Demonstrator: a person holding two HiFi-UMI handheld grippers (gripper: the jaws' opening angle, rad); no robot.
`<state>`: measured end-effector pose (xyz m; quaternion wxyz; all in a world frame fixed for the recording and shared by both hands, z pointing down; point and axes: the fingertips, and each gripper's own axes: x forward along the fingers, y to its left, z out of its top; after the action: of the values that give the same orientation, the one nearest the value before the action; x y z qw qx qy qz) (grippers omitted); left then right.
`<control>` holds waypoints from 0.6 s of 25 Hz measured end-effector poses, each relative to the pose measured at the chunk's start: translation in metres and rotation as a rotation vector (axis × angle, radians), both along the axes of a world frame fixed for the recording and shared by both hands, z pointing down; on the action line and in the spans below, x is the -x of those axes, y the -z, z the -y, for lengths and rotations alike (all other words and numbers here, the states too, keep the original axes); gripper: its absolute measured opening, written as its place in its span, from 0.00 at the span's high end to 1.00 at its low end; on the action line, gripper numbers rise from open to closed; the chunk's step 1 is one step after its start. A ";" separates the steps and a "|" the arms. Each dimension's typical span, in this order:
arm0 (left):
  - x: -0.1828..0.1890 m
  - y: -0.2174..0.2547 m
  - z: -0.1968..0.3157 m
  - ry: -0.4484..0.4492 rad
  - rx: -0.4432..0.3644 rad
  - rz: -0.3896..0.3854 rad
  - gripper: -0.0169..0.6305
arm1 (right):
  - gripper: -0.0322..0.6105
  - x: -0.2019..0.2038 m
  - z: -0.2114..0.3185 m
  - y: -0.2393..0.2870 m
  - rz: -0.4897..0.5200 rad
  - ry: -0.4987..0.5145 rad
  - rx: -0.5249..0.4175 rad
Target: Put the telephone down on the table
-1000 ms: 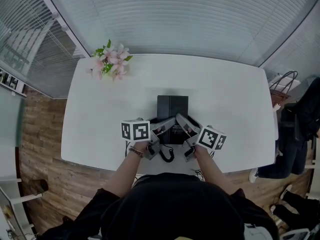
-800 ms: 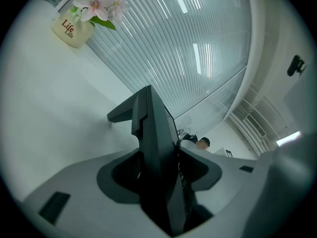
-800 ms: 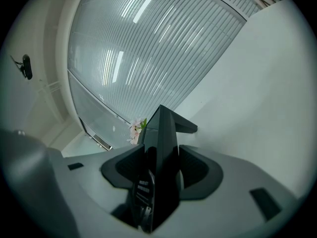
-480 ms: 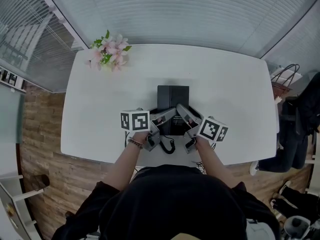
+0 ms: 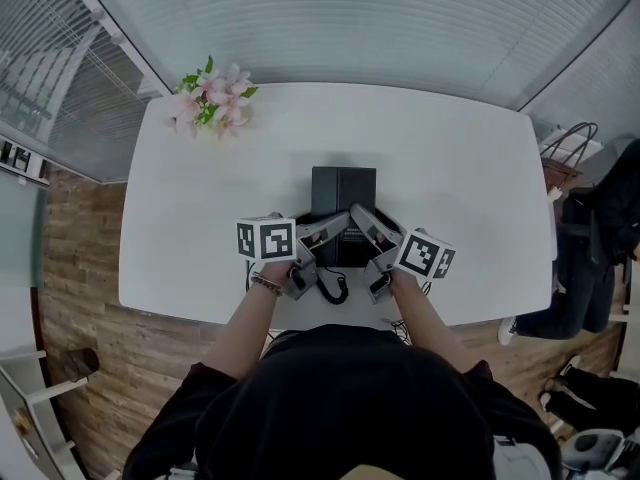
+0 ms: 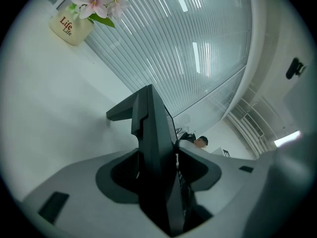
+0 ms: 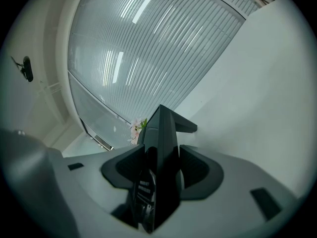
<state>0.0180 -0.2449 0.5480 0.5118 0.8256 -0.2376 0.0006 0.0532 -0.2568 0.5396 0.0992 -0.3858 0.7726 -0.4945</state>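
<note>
Read the step in hand as lowering the telephone (image 5: pixel 343 190) to rest. Judged it best done with both sides brought down together and kept level, so that the base met the top flat and not on one corner. Judged also that neither grip ought to be let go before the full weight sat on the table (image 5: pixel 455 183), and that the coiled cord (image 5: pixel 333 290) wanted keeping out from under the base.

Recorded the telephone as a black desk set, flat on top and wedge-shaped, thin along the edges seen from both gripper views. Noted a small pale label on its right flank, print too small to read. Placed it over the near middle of the white table, a little in from the near edge. Could not tell whether the base already touched the top or hung just above it.

Found the left gripper (image 6: pixel 159 171) clamped on the telephone's left edge and the right gripper (image 7: pixel 162 172) clamped on its right edge, pads pressed to the black casing on both. Saw the coiled cord trailing from the near side, between the two hands, toward the table edge. Noted a pot of pink flowers (image 5: pixel 205 108) at the far left corner, well apart from the telephone, and slatted blinds (image 5: pixel 350 28) beyond the table.
</note>
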 end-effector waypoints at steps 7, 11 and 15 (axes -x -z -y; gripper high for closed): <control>-0.001 0.000 -0.001 -0.014 -0.010 0.000 0.58 | 0.61 -0.001 0.001 -0.003 0.029 0.002 0.017; 0.000 -0.001 -0.003 -0.014 -0.017 0.022 0.53 | 0.61 -0.001 0.000 -0.003 0.028 0.010 0.014; 0.010 0.000 0.005 0.034 -0.046 0.072 0.43 | 0.64 -0.009 0.000 -0.006 -0.032 -0.008 -0.010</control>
<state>0.0081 -0.2494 0.5482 0.4838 0.8323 -0.2699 0.0163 0.0618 -0.2567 0.5454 0.0905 -0.3962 0.7749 -0.4841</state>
